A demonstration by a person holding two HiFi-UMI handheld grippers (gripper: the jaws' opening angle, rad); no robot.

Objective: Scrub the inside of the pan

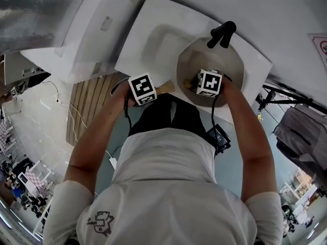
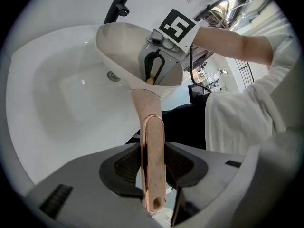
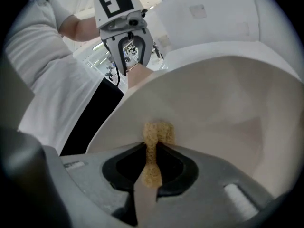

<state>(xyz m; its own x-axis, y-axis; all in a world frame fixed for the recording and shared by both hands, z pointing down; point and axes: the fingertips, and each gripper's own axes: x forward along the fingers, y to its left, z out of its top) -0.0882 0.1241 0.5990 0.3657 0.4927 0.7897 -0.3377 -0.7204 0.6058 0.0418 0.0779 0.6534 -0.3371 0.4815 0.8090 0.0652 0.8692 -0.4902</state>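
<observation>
Copper pan handle sits clamped in left hand-held gripper; right hand-held gripper pinches scrubber inside pan.

Both forearms reach forward, left tongs and right tongs tilted steeply down, each gripping firmly.

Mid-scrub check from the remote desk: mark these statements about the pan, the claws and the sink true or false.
1. The left claw is shut on the pan handle. True.
2. The right claw is empty. False: it pinches a tan scrub pad.
3. The scrub pad is inside the pan. True.
4. The pan lies flat on the sink bottom. False: it is held tilted by its handle.
5. The faucet is white. False: it is black.
</observation>
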